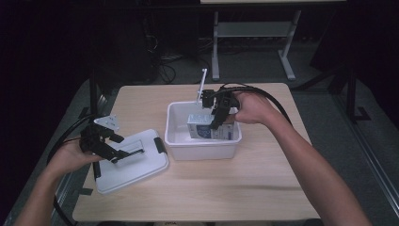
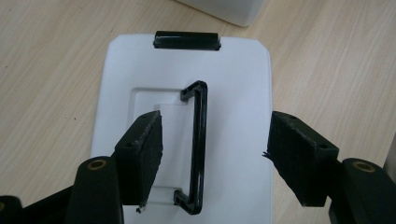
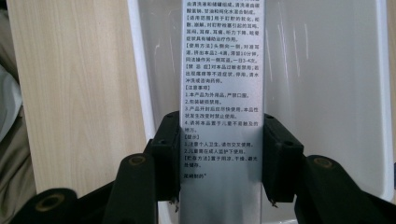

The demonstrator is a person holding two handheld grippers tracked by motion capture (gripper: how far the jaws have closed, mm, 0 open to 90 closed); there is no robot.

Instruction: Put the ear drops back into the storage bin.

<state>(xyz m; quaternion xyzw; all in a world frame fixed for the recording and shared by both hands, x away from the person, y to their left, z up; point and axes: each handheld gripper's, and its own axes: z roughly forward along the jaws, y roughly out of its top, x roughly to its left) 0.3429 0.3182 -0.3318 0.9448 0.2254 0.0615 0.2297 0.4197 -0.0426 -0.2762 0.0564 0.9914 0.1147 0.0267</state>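
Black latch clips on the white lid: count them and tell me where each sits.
2. One clip sits on the lid end nearest the white bin; the other is on the opposite end, beside the left gripper. More may be hidden.

White bin (image 1: 175,141), silver printed box (image 3: 222,93)

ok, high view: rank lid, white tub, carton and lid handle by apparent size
Largest to smallest in the high view:
1. white tub and lid: look close in footprint, and the lid lies nearer the camera, so I won't split them
2. carton, partly hidden behind the right hand-held gripper
3. lid handle
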